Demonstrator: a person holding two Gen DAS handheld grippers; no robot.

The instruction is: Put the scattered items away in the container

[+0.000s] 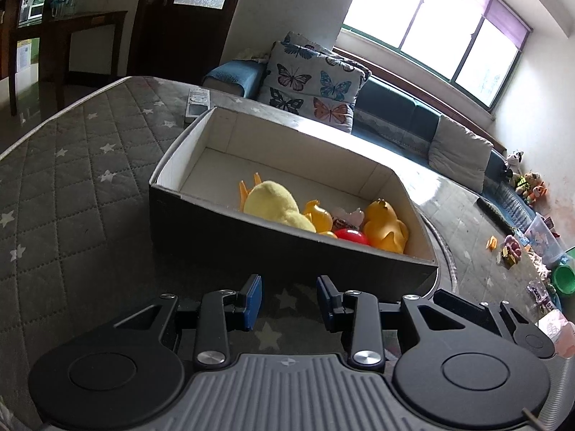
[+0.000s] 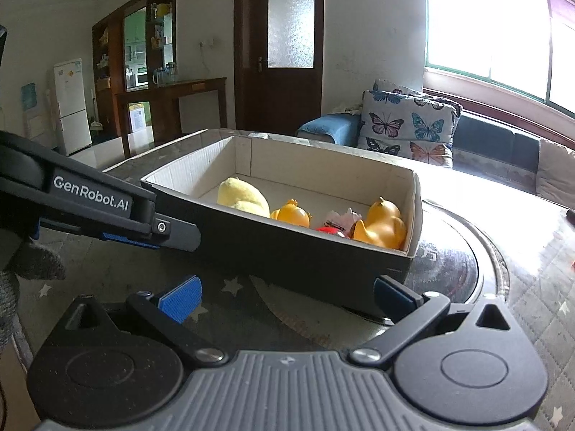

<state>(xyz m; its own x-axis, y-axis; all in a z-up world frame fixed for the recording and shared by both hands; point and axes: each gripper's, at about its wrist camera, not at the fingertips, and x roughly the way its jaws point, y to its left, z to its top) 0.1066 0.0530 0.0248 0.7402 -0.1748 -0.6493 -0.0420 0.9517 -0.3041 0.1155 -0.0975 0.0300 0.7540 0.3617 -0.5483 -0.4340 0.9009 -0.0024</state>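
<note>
A dark box with a white inside (image 1: 251, 248) (image 2: 287, 251) stands on the star-patterned quilted cover. Inside it lie a yellow plush toy (image 1: 273, 203) (image 2: 244, 195), a small orange duck (image 1: 318, 215) (image 2: 293, 212), a larger orange duck (image 1: 384, 228) (image 2: 381, 224), a red ball (image 1: 352, 237) (image 2: 329, 230) and a small pink toy (image 1: 346, 215) (image 2: 341, 217). My left gripper (image 1: 289, 298) hovers just short of the box's near wall, open, nothing between its blue pads. My right gripper (image 2: 287, 296) is spread wide open in front of the same wall, also empty. In the right wrist view the left gripper (image 2: 172, 235) reaches in from the left.
A remote (image 1: 196, 102) lies behind the box. Beyond stand a butterfly cushion (image 1: 309, 86) (image 2: 406, 125) and a dark sofa (image 1: 395, 111). Small toys (image 1: 510, 251) and a green cup (image 1: 564, 278) sit far right. A round glass turntable (image 2: 449, 262) is under the box's right end.
</note>
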